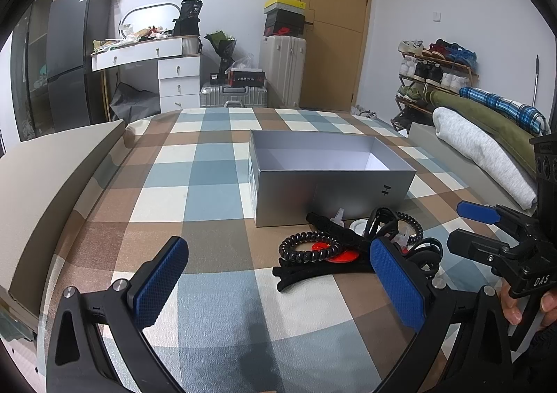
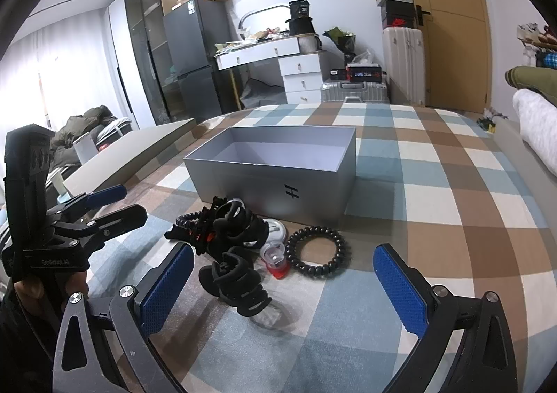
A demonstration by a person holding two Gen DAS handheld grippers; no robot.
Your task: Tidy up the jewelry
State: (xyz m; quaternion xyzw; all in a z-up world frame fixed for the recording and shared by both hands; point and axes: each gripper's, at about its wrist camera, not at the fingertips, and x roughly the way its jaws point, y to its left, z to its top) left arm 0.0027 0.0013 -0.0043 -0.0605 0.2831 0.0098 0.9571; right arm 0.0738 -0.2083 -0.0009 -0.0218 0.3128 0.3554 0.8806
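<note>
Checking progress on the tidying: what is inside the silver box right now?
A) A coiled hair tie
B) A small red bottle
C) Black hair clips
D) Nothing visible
D: the silver box shows only bare inner walls and floor, while the coiled hair tie and black hair clips lie on the checked cloth in front of it.

I'm working in a lived-in bedroom: a bed under a checked cover, a cluttered white dressing table with mirror, a shoe rack, suitcases beside the wooden door.

Black hair accessories — beside open box
</note>
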